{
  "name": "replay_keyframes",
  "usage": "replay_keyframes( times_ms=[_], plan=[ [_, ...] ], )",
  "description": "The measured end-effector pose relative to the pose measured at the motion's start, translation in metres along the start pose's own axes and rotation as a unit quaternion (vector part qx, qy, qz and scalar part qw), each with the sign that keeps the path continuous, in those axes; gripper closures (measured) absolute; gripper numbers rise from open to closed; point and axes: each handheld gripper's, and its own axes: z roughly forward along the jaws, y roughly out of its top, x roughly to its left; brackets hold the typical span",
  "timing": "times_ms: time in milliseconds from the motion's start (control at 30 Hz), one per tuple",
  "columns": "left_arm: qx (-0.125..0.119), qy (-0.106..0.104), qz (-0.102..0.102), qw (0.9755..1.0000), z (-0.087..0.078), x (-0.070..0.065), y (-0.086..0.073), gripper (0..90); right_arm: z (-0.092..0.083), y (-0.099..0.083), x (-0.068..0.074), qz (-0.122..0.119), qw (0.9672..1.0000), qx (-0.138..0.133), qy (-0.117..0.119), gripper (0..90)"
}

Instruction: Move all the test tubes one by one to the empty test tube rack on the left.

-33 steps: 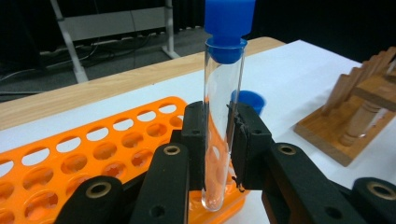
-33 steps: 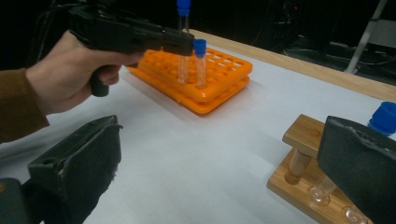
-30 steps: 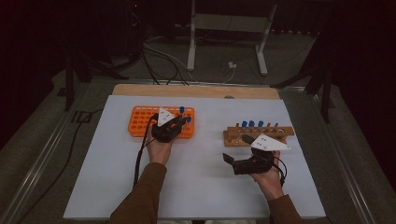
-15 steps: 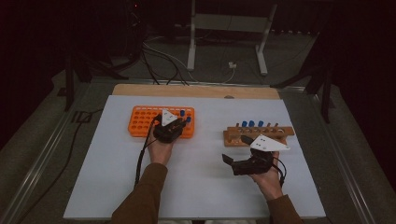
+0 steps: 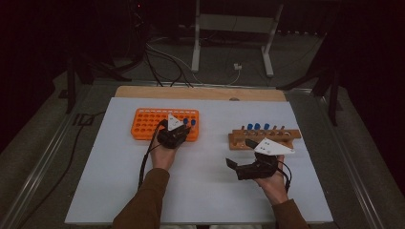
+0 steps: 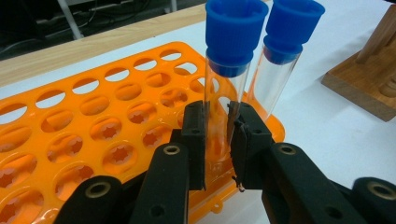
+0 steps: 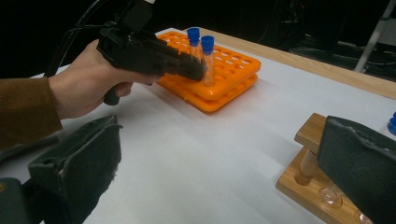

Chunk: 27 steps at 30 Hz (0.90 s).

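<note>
My left gripper (image 6: pixel 217 130) is shut on a clear tube with a blue cap (image 6: pixel 223 88), which stands upright at the near right corner of the orange rack (image 6: pixel 93 130). A second blue-capped tube (image 6: pixel 278 65) stands in the rack just beyond it. In the high view the left gripper (image 5: pixel 180 129) sits over the right end of the orange rack (image 5: pixel 150 121). My right gripper (image 5: pixel 241 153) is open with nothing between its jaws, just in front of the wooden rack (image 5: pixel 286 136). That rack holds three blue-capped tubes (image 5: pixel 256 127).
A white sheet (image 5: pixel 200 191) covers the table, with a wooden strip (image 5: pixel 200 93) along its far edge. Cables and a metal stand (image 5: pixel 229 28) lie on the dark floor beyond. The right gripper view shows the left hand (image 7: pixel 88 88) and the wooden rack's corner (image 7: pixel 310 135).
The left gripper with its tube has sunk slightly toward the orange rack. The right gripper has stayed where it was.
</note>
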Motion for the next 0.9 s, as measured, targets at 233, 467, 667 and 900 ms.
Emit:
replay_keyframes(
  times_ms=[233, 467, 667, 900],
  plan=[
    [-0.017, 0.004, 0.005, 0.9998, -0.007, 0.0, 0.002, 76.6, -0.001, 0.0, -0.002, 0.002, 1.0, -0.002, -0.002, 0.0],
    [-0.003, 0.0, 0.0, 1.0, -0.004, 0.0, 0.001, 77.4, -0.002, -0.001, -0.005, 0.004, 1.0, -0.003, -0.007, 0.0],
    [-0.011, -0.009, -0.022, 0.9997, -0.017, 0.008, -0.002, 64.8, -0.005, -0.001, -0.009, 0.009, 0.9998, -0.007, -0.013, 0.0],
    [-0.045, -0.02, -0.049, 0.9976, -0.048, 0.019, -0.002, 50.1, -0.005, -0.002, -0.012, 0.013, 0.9997, -0.006, -0.02, 0.0]
  ],
)
